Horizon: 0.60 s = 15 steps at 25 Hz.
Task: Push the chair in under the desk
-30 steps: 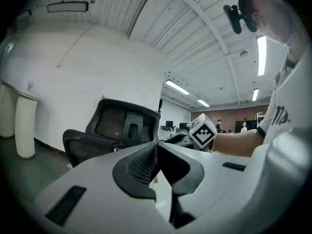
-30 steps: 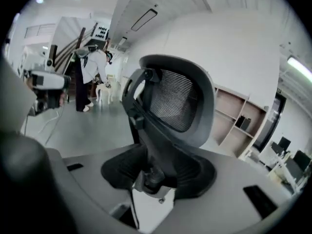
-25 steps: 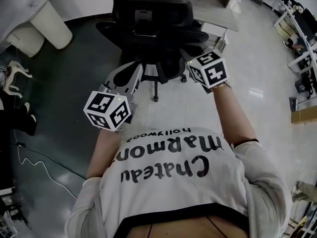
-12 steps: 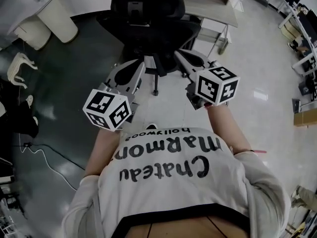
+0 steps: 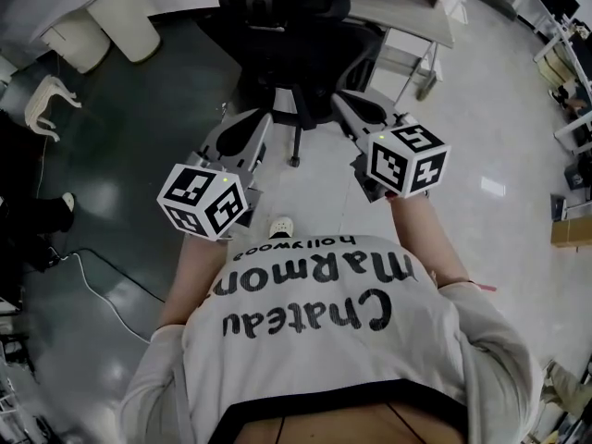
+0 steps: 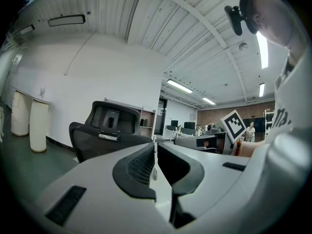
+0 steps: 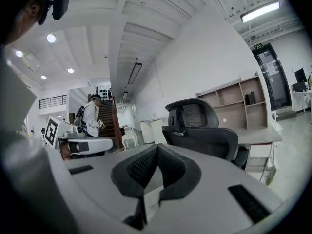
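Observation:
A black mesh office chair (image 5: 287, 35) stands in front of me with its seat tucked toward the light wooden desk (image 5: 407, 12); it also shows as the chair (image 6: 105, 130) and the chair (image 7: 200, 126). My left gripper (image 5: 259, 123) is held a short way back from the chair's wheeled base, shut, with nothing between its jaws. My right gripper (image 5: 344, 102) is level with it on the other side, also shut and empty. Neither touches the chair.
Two white cylindrical bins (image 5: 120, 7) stand at the far left on the dark floor. A small white stand (image 5: 46, 100) lies left of them, a cable (image 5: 92, 285) trails lower left. Other desks (image 5: 564, 54) fill the right. A person (image 7: 90, 118) stands in the distance.
Both grippers have drawn back from the chair, the right one most, and my view has shifted so the chair sits higher in frame. The chair has slid farther toward the desk.

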### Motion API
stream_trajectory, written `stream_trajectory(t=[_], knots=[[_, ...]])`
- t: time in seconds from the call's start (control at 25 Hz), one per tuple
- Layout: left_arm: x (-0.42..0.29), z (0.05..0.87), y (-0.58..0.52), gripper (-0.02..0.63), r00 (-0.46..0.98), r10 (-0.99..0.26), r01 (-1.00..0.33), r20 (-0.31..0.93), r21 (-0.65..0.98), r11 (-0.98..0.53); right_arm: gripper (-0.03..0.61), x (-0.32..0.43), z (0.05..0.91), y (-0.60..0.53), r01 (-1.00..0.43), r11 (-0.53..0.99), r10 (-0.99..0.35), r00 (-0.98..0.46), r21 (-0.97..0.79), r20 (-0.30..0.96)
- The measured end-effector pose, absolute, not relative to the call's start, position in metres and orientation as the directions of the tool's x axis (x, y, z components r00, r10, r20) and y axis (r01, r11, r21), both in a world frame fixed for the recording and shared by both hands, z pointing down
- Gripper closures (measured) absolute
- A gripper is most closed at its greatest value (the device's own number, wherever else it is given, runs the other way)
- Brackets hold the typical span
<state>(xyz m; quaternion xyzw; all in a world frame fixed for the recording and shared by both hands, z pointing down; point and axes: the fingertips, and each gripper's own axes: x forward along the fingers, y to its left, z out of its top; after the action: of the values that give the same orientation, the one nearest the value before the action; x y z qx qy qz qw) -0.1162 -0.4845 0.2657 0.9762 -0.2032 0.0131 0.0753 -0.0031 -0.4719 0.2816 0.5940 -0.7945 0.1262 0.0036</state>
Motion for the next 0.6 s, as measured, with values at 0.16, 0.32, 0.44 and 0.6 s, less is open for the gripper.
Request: stream_trajectory(t=[0.16,0.32,0.44,0.6], knots=[[-0.114,0.267,-0.473,0.584,0.913,-0.404,-0.408,0.053,0.146,-0.901,0.571,-0.003,0.286,-0.461,-0.949,0.274,-0.938,-0.3,-0.155,0.177],[-0.113,0.27,-0.467,0.584,0.91,-0.412,-0.415,0.055,0.144,-0.898,0.571,-0.001,0.291,-0.454,-0.95,0.279,-0.937,-0.301,-0.141,0.179],[-0.113,0.272,-0.463,0.584,0.904,-0.423,-0.427,0.057,0.146,-0.893,0.571,-0.001,0.294,-0.451,-0.947,0.288,-0.933,-0.311,-0.143,0.181],[-0.112,0.274,-0.457,0.584,0.901,-0.43,-0.435,0.061,0.146,-0.889,0.571,0.001,0.295,-0.444,-0.946,0.291,-0.931,-0.314,-0.14,0.186]])
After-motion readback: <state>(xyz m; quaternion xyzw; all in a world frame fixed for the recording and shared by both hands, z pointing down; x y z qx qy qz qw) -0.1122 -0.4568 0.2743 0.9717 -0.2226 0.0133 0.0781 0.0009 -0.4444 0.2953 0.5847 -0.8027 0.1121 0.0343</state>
